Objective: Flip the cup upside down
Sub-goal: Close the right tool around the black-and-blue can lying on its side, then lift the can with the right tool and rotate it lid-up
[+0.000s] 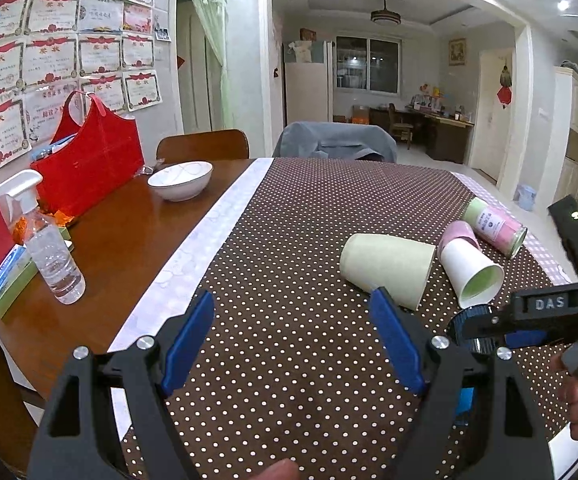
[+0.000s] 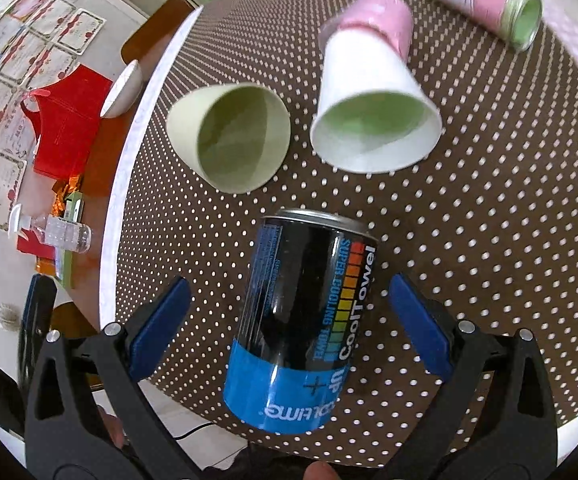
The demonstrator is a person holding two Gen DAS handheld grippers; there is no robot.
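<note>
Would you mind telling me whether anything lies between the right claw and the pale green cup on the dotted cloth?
Yes. The black and blue can stands between the open fingers of the right claw, directly in front of the pale green cup, which lies on its side beyond it, beside the white cup.

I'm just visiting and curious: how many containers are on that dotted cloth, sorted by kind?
Cups: 3 – pale green cup, white cup, pink cup, all lying on their sides.
Cans: 1 – black and blue can.
Pink and green tubes: 1 – tube.
Total: 5
</note>
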